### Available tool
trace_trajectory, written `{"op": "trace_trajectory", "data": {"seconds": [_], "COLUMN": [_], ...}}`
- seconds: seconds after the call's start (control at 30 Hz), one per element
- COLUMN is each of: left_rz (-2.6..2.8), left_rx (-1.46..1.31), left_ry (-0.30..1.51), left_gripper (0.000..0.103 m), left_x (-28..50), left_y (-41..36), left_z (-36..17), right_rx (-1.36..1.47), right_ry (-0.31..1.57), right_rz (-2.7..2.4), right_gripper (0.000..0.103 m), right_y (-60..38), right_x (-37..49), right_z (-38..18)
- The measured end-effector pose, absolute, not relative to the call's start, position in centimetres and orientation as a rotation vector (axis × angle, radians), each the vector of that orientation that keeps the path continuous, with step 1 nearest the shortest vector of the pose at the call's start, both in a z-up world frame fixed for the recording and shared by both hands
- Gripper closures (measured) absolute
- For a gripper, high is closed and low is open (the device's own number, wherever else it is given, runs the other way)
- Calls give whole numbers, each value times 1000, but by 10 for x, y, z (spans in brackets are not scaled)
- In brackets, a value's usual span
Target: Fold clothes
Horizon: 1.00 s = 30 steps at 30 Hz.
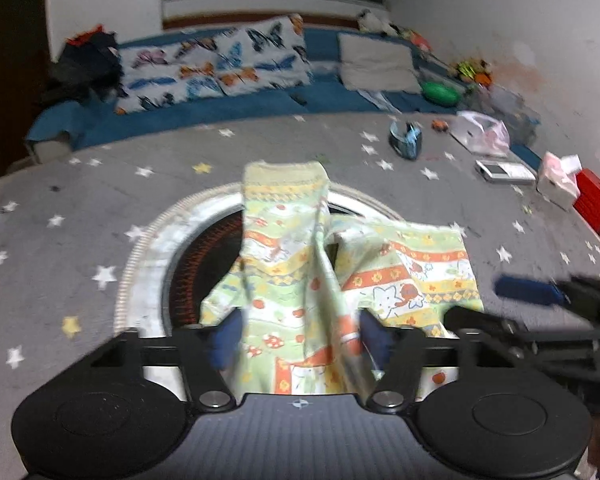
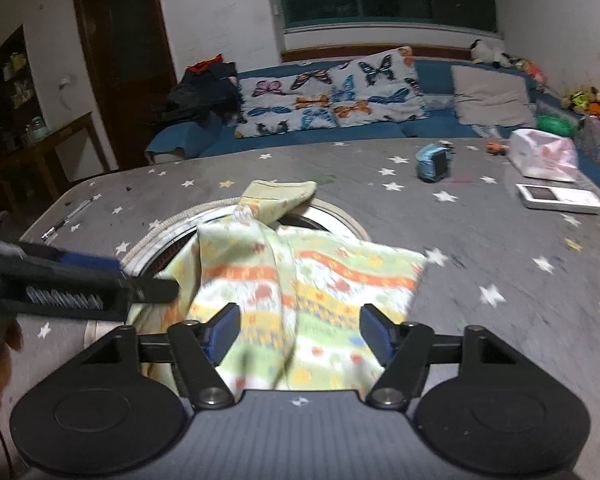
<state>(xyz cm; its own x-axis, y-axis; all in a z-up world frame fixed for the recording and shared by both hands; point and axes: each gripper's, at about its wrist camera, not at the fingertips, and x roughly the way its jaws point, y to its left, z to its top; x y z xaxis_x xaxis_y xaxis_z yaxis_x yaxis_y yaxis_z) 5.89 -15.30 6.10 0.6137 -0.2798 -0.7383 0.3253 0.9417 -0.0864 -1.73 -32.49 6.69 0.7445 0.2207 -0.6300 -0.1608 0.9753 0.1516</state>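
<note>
Right now the patterned garment, light green with orange and yellow bands and small cartoon prints, lies crumpled on the grey star-printed counter. Part of it drapes over a round recess with a pale ribbed rim and a dark inside; what else the recess holds is hidden by the cloth.

The left tool has its blue pads wide apart, with cloth bunched between them and rising toward the camera; whether the pads press it I cannot tell. The right tool also stands wide, its blue pads on either side of a fold of the garment without closing on it. In the right wrist view the left tool reaches in from the left, its tip at the garment's edge.

Farther back on the counter stand a small blue container, contents unclear, a pink-and-white plastic bag and a flat white device. Behind is a blue sofa with butterfly cushions.
</note>
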Motion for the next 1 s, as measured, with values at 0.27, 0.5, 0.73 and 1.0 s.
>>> {"op": "trace_trajectory", "data": {"seconds": [0.27,0.5,0.73,1.0], "left_rz": [-372,-366,-370,-370], "left_rx": [43,34,41,135], "left_ry": [848,827,811,842], "left_gripper": [96,94,67,96], "left_x": [69,69,77,88], "left_y": [-145,-138,-152,-171], "left_z": [49,54,61,51], "right_rx": [89,124,171,166], "right_ry": [742,769,703,625], "right_rz": [295,315,270,150], "right_gripper": [46,96,100,100], "right_y": [-304,-292,-320,-357], "right_x": [36,47,24,-19], "right_z": [53,42,60,83]}}
